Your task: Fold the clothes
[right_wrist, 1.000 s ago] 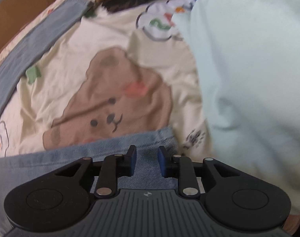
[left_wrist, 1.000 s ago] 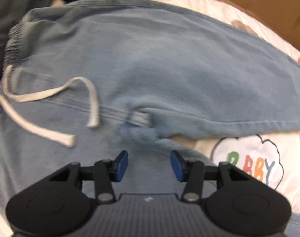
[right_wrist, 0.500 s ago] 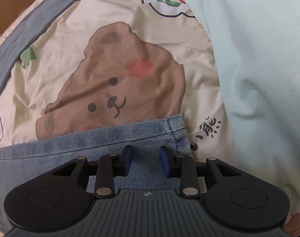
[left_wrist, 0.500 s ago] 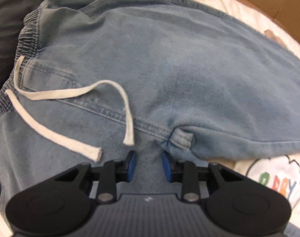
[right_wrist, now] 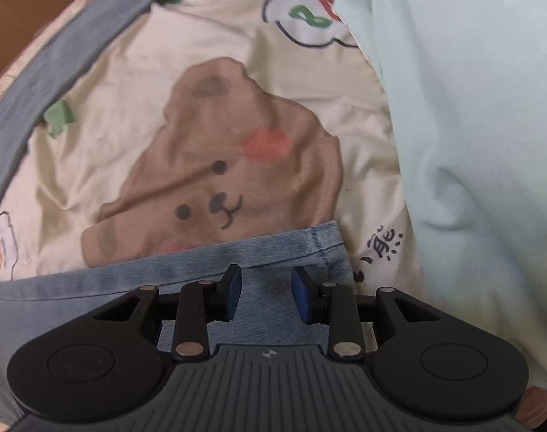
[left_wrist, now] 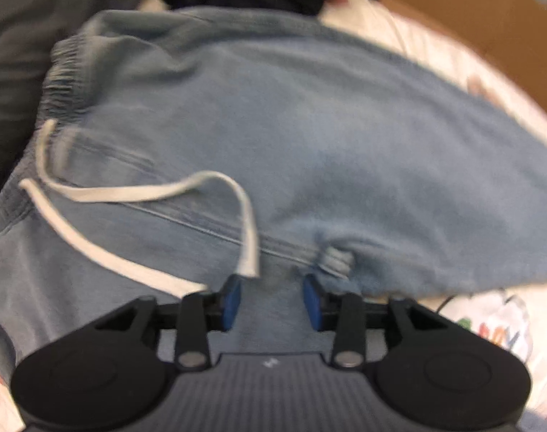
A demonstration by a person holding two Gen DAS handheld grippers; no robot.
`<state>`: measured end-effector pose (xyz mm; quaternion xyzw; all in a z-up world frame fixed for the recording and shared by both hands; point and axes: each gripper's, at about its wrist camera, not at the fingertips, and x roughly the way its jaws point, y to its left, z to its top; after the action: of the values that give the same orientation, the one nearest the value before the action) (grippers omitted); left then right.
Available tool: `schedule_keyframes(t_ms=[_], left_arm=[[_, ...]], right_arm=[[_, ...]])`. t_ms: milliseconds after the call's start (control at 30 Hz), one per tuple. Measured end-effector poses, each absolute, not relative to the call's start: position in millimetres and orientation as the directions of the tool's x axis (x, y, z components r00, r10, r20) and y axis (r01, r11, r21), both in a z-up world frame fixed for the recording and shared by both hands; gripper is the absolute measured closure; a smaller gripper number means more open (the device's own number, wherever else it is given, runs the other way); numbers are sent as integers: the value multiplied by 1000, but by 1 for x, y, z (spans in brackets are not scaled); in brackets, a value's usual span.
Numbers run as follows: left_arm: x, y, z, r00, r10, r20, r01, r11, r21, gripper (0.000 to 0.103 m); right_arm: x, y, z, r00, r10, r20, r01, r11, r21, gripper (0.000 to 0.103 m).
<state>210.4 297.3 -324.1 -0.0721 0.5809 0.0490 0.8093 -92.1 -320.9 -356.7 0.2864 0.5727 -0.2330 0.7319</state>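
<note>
Denim shorts (left_wrist: pixel 309 136) between half-open, seemingly unclamped jaws

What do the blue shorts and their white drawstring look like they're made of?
Shorts: probably washed denim or denim-look cotton, matte; faded blue, raised seams, stitched hem, gathered waistband. Drawstring: likely flat woven cotton tape, matte off-white; blur hides its weave.

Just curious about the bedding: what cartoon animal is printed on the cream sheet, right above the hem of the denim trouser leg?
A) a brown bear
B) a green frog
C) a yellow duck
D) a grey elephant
A: the right wrist view shows a brown bear with a pink cheek on the cream sheet, above the denim hem.
</note>
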Motion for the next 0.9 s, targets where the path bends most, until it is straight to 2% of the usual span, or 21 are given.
schedule_keyframes(t_ms=[233,300,333,367,600,767,900], left_arm=[[237,382,-300,407,120,-906,-317,948,-17,62],[251,404,-296,420,164,-893,-352,936,6,66],[260,413,-293,431,181,-884,-355,935,19,81],[268,422,-289,442,198,-875,-356,934,32,102],[325,453,-282,503,194,-842,-377,926,-12,103],[354,454,-301,485,220,-846,-384,923,20,102],[369,463,-320,459,224,-860,-401,916,25,102]], right_arm=[[-81,-298,-357,252,-1,-968,619,769,160,66],[-79,-290,-358,247,4,-969,599,786,156,66],[-77,-287,-359,238,5,-971,589,794,148,66],[-76,-284,-361,231,9,-973,580,802,145,66],[-79,-275,-367,168,17,-986,540,835,106,65],[-79,-273,-364,151,-6,-988,539,839,77,65],[-78,-269,-363,162,44,-986,530,839,125,65]])
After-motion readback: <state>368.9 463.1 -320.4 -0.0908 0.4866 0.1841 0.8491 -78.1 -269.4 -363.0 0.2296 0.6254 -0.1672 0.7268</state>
